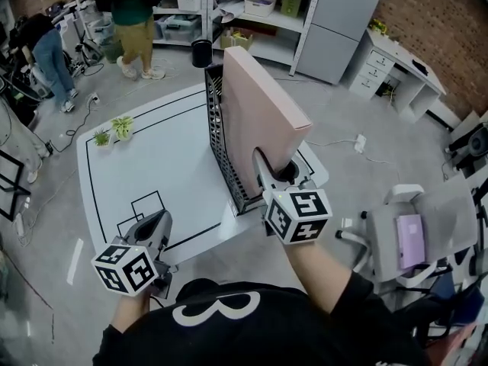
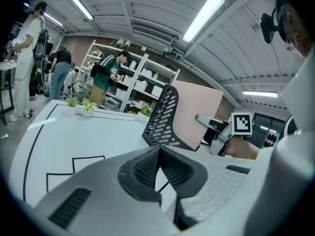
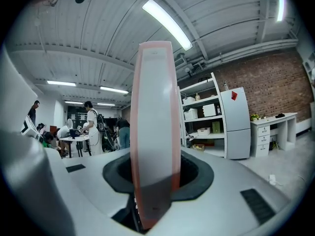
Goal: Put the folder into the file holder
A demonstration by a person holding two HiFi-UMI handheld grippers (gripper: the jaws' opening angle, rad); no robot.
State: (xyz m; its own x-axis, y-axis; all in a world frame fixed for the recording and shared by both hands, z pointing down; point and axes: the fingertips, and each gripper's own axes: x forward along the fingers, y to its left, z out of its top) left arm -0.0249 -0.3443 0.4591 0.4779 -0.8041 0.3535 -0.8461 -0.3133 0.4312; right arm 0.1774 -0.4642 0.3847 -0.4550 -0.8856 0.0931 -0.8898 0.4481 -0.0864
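A large pink folder (image 1: 259, 113) stands on edge, tilted, its lower part against the right side of the black mesh file holder (image 1: 221, 139) in the middle of the white table (image 1: 152, 166). I cannot tell whether its bottom edge rests inside. My right gripper (image 1: 276, 172) is shut on the folder's near lower corner; in the right gripper view the folder's spine (image 3: 155, 132) rises straight up between the jaws. My left gripper (image 1: 152, 223) hovers at the table's near left edge, shut and holding nothing. The left gripper view shows the holder (image 2: 165, 119) and folder (image 2: 197, 109) beyond its closed jaws.
Two small potted plants (image 1: 112, 130) sit at the table's far left corner. A grey chair (image 1: 412, 239) with a purple item stands right of the table. A black cylinder (image 1: 201, 52) stands on the floor behind, near shelves (image 1: 259, 10) and people (image 1: 136, 21).
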